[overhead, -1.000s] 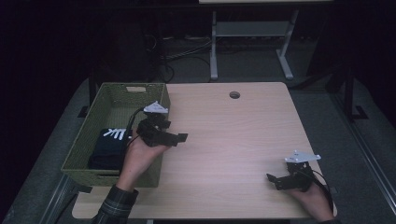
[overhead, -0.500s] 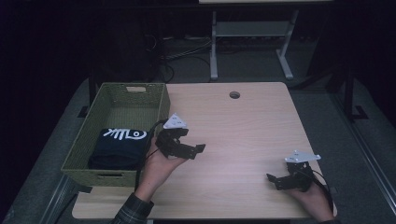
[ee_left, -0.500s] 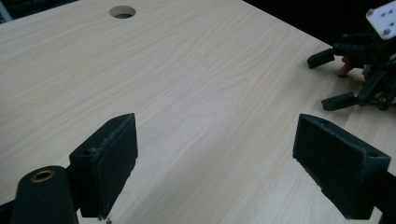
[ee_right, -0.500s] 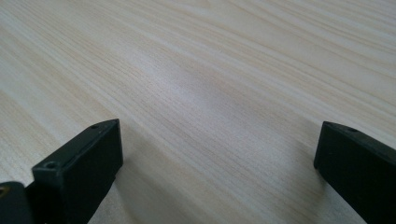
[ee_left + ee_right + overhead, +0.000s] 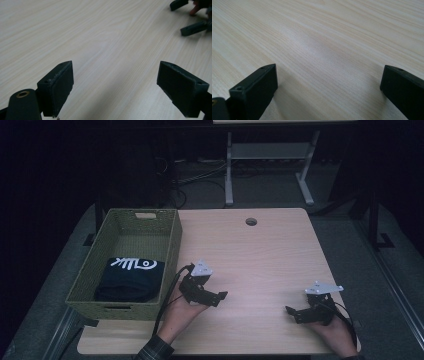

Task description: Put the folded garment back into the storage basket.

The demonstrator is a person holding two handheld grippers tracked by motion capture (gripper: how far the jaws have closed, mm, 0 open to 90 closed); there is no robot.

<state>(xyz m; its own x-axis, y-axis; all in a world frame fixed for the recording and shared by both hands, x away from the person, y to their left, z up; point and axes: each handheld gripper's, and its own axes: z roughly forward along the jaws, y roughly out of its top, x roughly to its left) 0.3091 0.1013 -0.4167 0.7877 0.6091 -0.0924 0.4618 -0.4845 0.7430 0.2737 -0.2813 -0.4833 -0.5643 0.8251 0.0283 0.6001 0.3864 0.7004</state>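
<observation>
Garment (image 5: pixel 128 279): dark, folded, white print facing up.
Place: in green woven basket (image 5: pixel 170 251), left of left gripper (image 5: pixel 216 297) jaws.

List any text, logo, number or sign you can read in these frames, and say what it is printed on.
White print on the dark folded garment in the green basket: a few stylised strokes seen upside down from the high view, too small and blurred to read as letters.
Left gripper, right gripper, wooden table: no lettering visible, in the high view or in either gripper view.
</observation>
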